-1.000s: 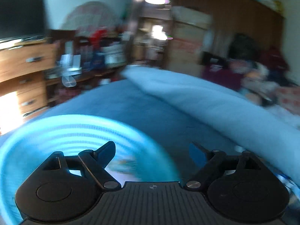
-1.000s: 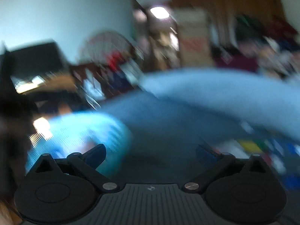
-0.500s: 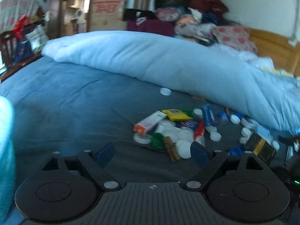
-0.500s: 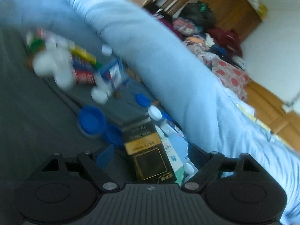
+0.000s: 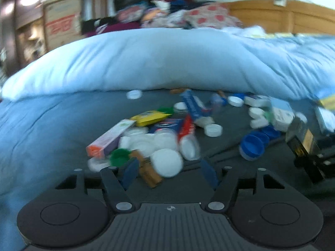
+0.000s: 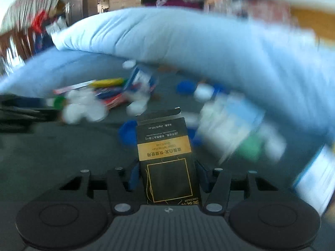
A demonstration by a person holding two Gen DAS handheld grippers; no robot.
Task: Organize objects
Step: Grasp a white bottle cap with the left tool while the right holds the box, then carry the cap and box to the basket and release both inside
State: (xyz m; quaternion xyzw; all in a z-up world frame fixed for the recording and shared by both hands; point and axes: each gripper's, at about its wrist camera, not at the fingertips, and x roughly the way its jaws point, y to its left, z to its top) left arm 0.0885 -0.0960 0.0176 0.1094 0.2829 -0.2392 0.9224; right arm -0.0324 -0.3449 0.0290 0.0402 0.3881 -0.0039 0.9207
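Observation:
A heap of small items lies on the dark blue bedsheet (image 5: 52, 129): white caps, a green cap (image 5: 119, 156), an orange-ended box (image 5: 111, 138), a yellow packet (image 5: 150, 116), toothpaste tubes and blue caps (image 5: 252, 146). My left gripper (image 5: 168, 172) hangs low over the heap's near edge. Its jaws are closing with a white cap (image 5: 166, 163) and a brown box (image 5: 149, 174) between them, and the pads touch neither. My right gripper (image 6: 168, 175) is closing on a black and gold box (image 6: 165, 152), its pads against the box's sides.
A rolled light blue duvet (image 5: 167, 62) runs across the bed behind the items. White and blue cartons (image 6: 234, 125) lie right of the black box. A wooden headboard (image 5: 272, 18), piled clothes and cardboard boxes stand beyond the bed.
Both grippers swung from a turquoise basket at the left over to the heap and came down. The left jaws narrowed around the cap. The right jaws closed onto the black and gold box.

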